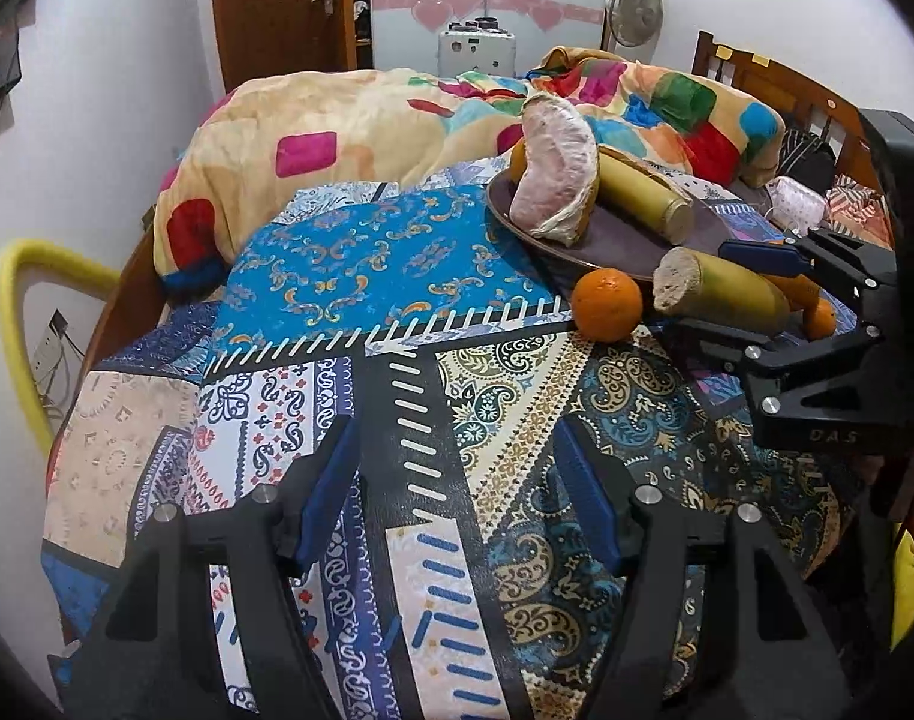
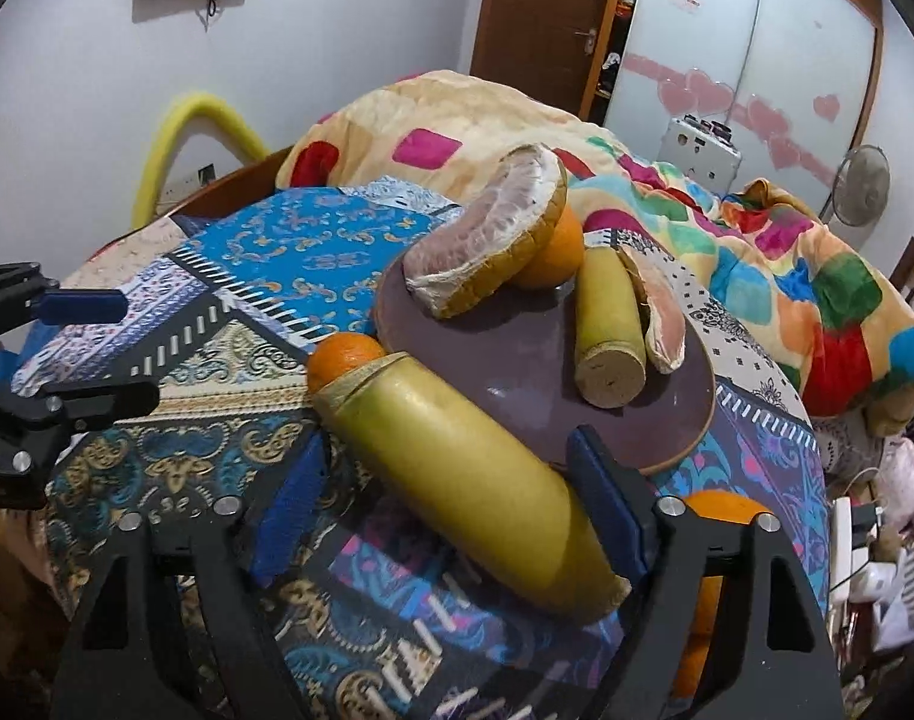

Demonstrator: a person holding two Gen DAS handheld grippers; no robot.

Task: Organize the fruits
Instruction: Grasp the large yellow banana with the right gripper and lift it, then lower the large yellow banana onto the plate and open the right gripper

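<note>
The right gripper (image 2: 451, 516) stands with its blue-padded jaws apart around a long yellow-green stalk piece (image 2: 463, 480), which lies slantwise on the patterned bedspread (image 2: 229, 360). In the right wrist view the right-hand pad sits close against the stalk's flank near its lower end, while a clear strip of cloth shows between the stalk and the left-hand pad, so the claw is released rather than clenched on it. The stalk's cut upper end points up and left, ending just beside an orange (image 2: 346, 357) that rests at the near-left rim of the dark brown plate (image 2: 517, 372). The stalk's upper flank lies along that rim; whether it touches I cannot tell. On the plate lie a big pomelo wedge (image 2: 487, 246) with pink flesh showing, a second orange (image 2: 553, 252) behind and touching it, a shorter stalk piece (image 2: 610, 330) with its cut end toward the camera, and a smaller pomelo wedge (image 2: 661, 324) just beside that piece on its right. A third orange (image 2: 718, 510) lies on the cloth behind the right finger, partly hidden. The left gripper (image 1: 457, 492) hangs over bare bedspread (image 1: 349, 264) with its jaws apart and nothing between them, well left of the fruit. From the left wrist view the right gripper (image 1: 739, 294) brackets the stalk piece (image 1: 721, 294), with the orange (image 1: 607, 305) just left of its cut end and the plate (image 1: 613, 234) behind. A bright quilt (image 1: 337, 132) is heaped beyond the plate.
</note>
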